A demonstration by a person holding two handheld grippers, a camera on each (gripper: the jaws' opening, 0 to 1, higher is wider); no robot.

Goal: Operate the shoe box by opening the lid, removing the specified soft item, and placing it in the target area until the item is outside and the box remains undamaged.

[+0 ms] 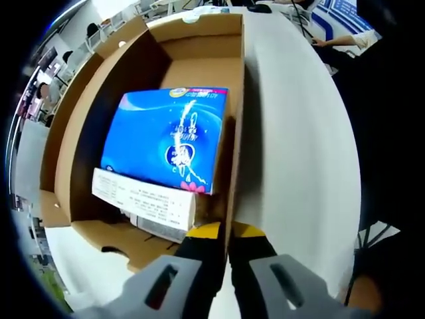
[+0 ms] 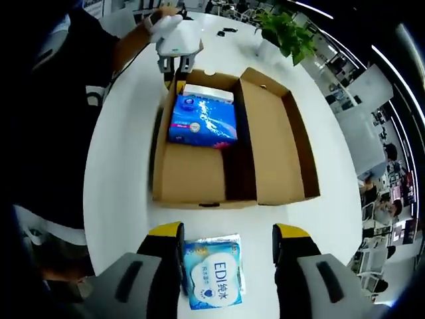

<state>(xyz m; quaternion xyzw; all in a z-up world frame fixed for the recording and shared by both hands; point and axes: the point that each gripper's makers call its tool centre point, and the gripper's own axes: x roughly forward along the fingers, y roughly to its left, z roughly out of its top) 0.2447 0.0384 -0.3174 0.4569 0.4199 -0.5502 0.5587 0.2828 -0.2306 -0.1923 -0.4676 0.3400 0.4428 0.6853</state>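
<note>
A small, flat, soft plastic pack of wipes, pale blue and white with printed lettering, lies on the round white surface, just outside the near wall of the open brown cardboard shoe box. It looks light and squashy, with a slick film wrapper that could slide under a pinch. A hold across its narrow width, near the middle, seems best, since the edges would likely crumple.

In the right gripper view, the right gripper has its yellow-tipped jaws spread wide. The wipes pack sits between them, against or just beside the left-hand jaw and apart from the other. The jaws are not clamped on it.

Inside the box a larger, glossy, bright blue soft pack rests at the far end, with a white printed paper-wrapped item just beyond it. The blue pack also looks soft and light, its film shiny and possibly slippery. The box lid lies folded out flat to one side, and the box appears undamaged.

In the left gripper view, the left gripper has its jaws nearly together astride the thin cardboard wall of the box, apparently pinching the wall and steadying it. The blue pack lies just beyond, inside.
</note>
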